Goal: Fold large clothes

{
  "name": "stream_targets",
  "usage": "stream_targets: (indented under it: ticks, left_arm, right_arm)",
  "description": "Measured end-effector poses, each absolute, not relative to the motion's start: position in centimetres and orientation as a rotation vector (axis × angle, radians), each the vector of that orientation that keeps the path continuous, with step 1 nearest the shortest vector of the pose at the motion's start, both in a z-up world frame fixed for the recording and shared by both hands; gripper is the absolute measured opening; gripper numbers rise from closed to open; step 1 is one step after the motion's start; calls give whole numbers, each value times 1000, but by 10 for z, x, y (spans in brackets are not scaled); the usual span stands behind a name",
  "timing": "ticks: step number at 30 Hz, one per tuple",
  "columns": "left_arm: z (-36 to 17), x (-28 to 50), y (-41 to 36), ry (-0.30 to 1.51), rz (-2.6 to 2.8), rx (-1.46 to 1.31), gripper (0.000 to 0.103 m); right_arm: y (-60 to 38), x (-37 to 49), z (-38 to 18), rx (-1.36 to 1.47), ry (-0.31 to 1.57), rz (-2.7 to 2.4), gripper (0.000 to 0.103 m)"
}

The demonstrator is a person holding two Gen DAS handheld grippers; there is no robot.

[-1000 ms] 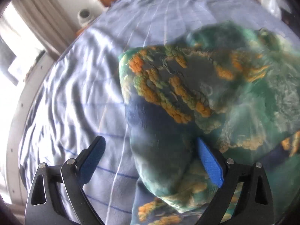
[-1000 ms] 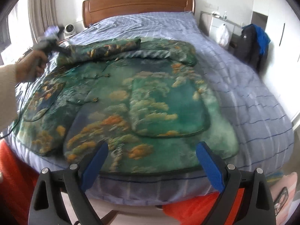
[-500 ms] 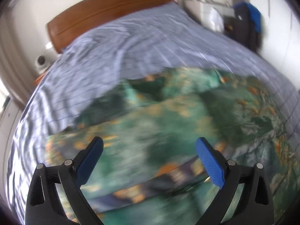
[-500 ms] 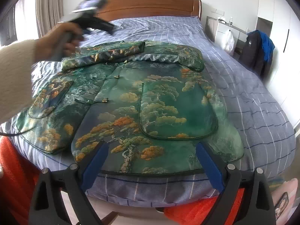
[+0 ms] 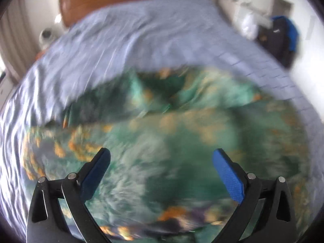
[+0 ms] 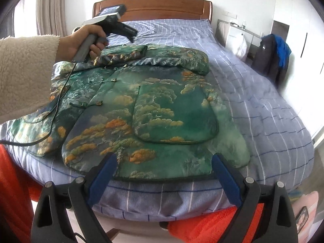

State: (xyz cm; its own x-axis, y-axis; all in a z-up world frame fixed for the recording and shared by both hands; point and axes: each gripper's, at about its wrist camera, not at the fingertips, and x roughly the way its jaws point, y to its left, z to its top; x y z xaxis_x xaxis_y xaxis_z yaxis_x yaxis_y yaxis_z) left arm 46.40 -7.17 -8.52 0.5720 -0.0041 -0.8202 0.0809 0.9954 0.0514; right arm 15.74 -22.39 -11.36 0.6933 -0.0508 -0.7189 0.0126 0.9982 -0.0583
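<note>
Both tongs gape empty: left tongs [image 5: 161, 174] above the jacket [image 6: 149, 109], right tongs [image 6: 164, 174] at the bed [image 6: 263, 105] foot edge. Jacket lies flat across the bed, one sleeve [image 6: 121, 53] folded in; body folds remain.

- The jacket [image 6: 154, 109] covers the near half of the bed [image 6: 263, 109]; bare cover lies beyond and right of it.
- The left hand-held gripper [image 6: 129, 34] and sleeve [image 6: 24, 75] block the left approach.
- The headboard [image 6: 162, 8] closes the far end.
</note>
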Motion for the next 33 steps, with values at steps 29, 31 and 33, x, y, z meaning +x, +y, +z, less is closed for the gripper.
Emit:
stream_targets:
  ticks: [29, 31, 33]
  left_arm:
    - [-22, 328, 85, 757, 42, -133, 101]
    - [5, 299, 88, 696, 13, -95, 101]
    - [27, 275, 93, 648, 9, -49, 101]
  right_arm:
    - [-188, 139, -105, -72, 792, 16, 94]
    - [-186, 140, -103, -75, 788, 17, 94]
    - [-182, 140, -101, -82, 778, 27, 94]
